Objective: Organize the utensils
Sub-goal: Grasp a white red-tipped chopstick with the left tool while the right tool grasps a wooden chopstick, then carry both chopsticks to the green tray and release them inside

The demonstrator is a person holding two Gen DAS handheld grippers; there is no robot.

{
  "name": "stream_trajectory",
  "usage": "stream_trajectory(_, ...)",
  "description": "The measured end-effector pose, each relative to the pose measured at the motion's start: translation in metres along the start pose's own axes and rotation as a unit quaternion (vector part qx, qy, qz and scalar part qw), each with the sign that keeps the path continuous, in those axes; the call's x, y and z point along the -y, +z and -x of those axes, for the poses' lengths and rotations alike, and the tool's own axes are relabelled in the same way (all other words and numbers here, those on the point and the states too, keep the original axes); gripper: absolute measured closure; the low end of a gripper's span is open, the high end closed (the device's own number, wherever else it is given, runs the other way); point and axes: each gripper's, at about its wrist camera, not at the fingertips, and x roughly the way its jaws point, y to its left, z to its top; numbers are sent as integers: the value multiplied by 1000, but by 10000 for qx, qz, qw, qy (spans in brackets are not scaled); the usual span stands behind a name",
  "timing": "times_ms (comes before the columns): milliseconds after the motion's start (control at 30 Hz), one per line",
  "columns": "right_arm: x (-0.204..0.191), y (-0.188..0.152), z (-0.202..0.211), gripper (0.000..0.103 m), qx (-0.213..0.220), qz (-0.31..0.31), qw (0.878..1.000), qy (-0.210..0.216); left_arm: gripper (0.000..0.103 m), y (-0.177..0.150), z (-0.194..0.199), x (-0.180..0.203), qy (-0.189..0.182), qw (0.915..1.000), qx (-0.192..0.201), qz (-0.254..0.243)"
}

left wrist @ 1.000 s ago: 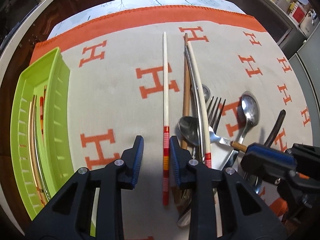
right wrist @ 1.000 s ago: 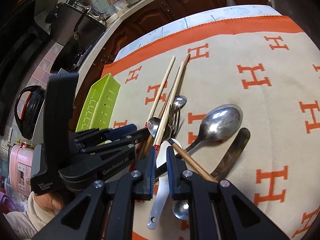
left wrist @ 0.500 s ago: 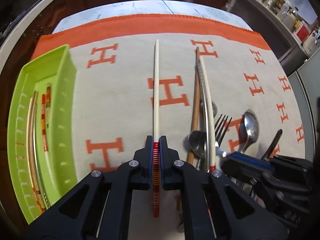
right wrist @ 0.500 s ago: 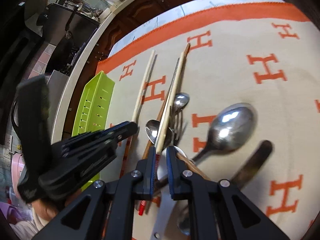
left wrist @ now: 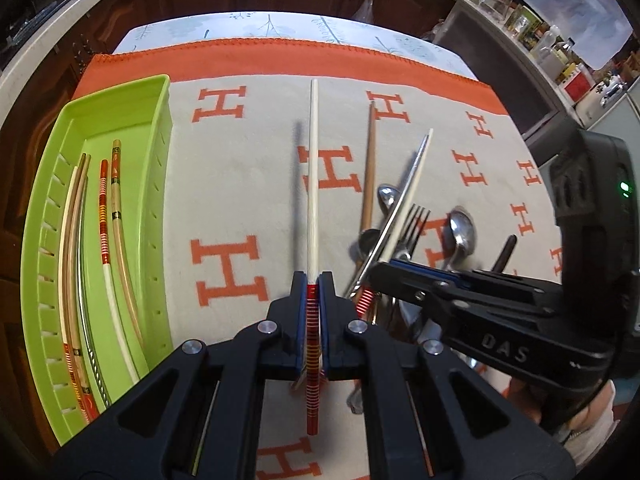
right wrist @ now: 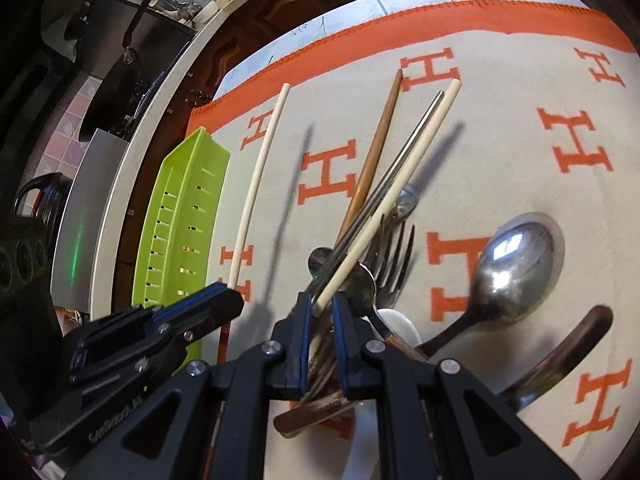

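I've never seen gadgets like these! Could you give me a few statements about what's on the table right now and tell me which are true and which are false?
1. The left tongs are shut on a cream chopstick with a red-striped end. True.
2. The lime-green plastic tray holds nothing. False: several chopsticks lie in it.
3. The right tongs grip the large shiny metal spoon. False: they are shut on a second cream chopstick; the spoon lies on the cloth.
4. A metal fork lies in the utensil pile. True.
5. The beige cloth with orange H letters has a blue border. False: the border is orange.
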Motion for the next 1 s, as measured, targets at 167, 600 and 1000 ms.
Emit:
stream_trajectory(167,2,2,-3,92,114,-413,9991,16,99,-9,10,-4,-111,9999,45,35)
stream_trajectory(600,-7,20,-9,93,175,-1127,9919,-551,99,-22,35,-16,-317,9992,179,154)
stream_trajectory(1000,-12,9,2,98,216,-1271,9916,-137,99,-35,71,-36,-273,9981,463,286)
